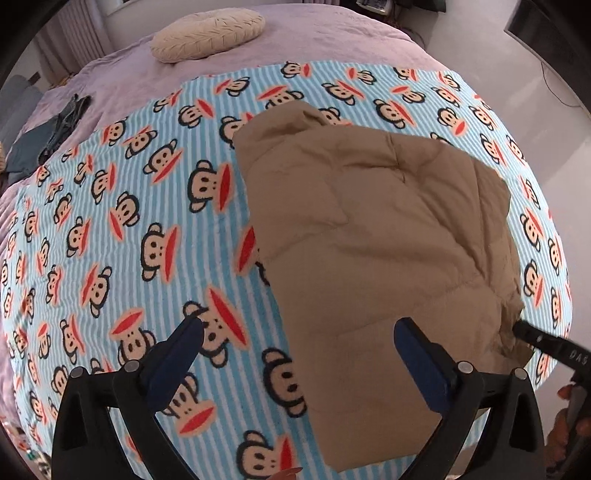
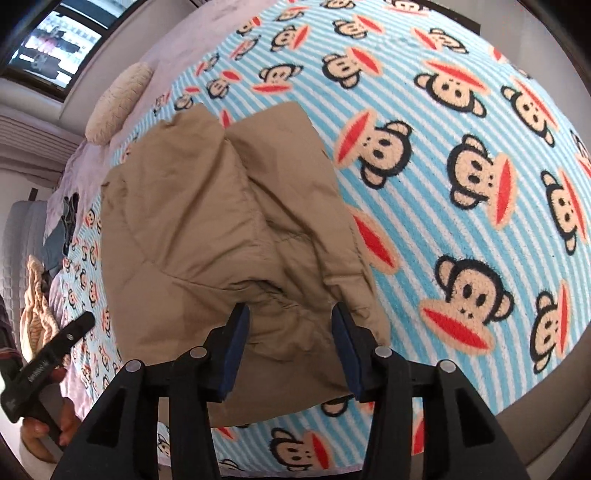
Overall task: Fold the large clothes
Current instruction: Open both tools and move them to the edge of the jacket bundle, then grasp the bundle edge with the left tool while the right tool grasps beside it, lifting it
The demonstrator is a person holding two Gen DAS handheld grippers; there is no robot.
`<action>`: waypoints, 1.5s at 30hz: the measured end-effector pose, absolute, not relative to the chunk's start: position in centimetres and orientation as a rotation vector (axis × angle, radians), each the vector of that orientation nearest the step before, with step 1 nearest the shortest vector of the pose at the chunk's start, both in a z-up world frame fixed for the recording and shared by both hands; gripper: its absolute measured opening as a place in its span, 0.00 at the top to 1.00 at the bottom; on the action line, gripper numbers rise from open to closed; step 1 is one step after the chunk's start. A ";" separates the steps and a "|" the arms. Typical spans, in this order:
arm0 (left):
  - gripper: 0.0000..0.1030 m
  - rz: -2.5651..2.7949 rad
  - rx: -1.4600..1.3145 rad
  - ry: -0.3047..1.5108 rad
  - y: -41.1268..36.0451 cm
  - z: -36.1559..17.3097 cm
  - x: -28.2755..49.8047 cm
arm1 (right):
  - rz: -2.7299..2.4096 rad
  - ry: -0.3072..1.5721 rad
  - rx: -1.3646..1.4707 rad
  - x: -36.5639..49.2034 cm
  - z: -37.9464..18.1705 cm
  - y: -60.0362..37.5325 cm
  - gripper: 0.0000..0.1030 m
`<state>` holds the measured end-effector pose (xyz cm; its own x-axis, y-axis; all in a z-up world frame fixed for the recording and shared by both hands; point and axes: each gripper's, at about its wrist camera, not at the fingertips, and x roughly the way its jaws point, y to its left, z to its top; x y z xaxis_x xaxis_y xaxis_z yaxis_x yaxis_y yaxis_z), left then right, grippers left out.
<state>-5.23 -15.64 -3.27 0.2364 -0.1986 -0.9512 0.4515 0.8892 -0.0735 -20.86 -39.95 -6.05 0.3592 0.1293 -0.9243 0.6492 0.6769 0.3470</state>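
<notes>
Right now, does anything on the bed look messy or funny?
Mostly tidy. The folded tan garment lies skewed on the monkey blanket, with a rumpled near corner. Dark clothes sit bunched at the blanket's far edge.

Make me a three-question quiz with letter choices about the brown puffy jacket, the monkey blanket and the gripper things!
1. Where does the folded tan quilted jacket lie?
A on the floor
B on the blue-striped monkey-print blanket
C on the cream round cushion

2. What colour are the monkeys' mouths?
A red
B green
C purple

3. How is the left gripper?
A shut on the jacket
B shut on the cushion
C open, holding nothing

Answers: 1 B, blanket shows all around the jacket. 2 A, every mouth is red. 3 C, its fingers stand wide apart above the fabric.
</notes>
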 end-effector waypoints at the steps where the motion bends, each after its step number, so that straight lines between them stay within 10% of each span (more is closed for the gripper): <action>1: 0.00 -0.454 0.236 1.257 -15.3 -3.3 -5.2 | -0.391 1.175 0.791 -21.0 -5.8 -39.5 0.51; 17: 0.00 -0.505 0.206 1.276 -10.2 -4.5 -5.8 | -0.428 1.103 0.799 -22.3 -4.2 -35.1 0.00; 45: 0.00 -0.457 -0.145 1.481 -11.8 -9.4 -1.2 | -0.123 1.237 0.892 -18.5 -10.2 -48.7 0.00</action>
<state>-1.18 -11.84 -9.43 0.0223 -0.3813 -0.9242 0.2062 0.9063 -0.3689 -18.48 -48.67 -10.15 0.3666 0.3717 -0.8529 0.5329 0.6676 0.5200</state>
